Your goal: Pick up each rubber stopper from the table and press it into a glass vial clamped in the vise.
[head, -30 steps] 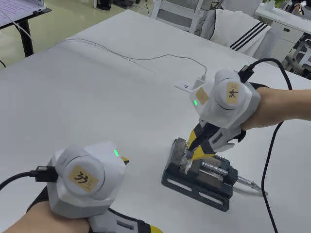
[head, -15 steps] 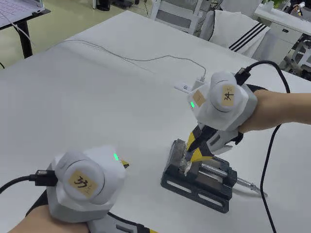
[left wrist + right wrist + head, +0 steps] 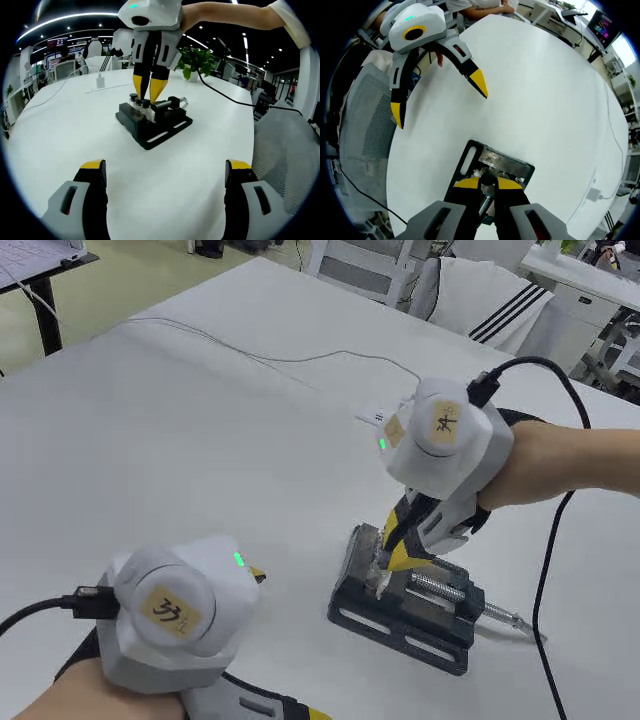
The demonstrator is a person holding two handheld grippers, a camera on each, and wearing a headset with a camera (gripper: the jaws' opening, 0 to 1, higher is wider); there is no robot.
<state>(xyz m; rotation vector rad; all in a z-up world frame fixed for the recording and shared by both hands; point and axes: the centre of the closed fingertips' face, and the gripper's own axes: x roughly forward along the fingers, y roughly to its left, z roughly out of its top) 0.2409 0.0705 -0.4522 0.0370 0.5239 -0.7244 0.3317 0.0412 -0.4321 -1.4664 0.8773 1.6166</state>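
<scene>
A black vise stands on the white table and clamps small glass vials, some capped with dark stoppers. My right gripper points down onto the vise top, shut on a dark rubber stopper between its yellow tips, right over the vials. In the left gripper view the right gripper stands upright on the vise. My left gripper hovers wide open with nothing in it, nearer me and to the left, well short of the vise. Whether the stopper sits in a vial is hidden by the fingers.
A white cable and small adapter lie on the table beyond the vise. The vise's screw handle sticks out to the right. A black cable trails from the right gripper. A mesh chair stands beside the table edge.
The right gripper's body has leaned a little left over the vise, its tips staying at the vials. The left gripper has barely moved.
</scene>
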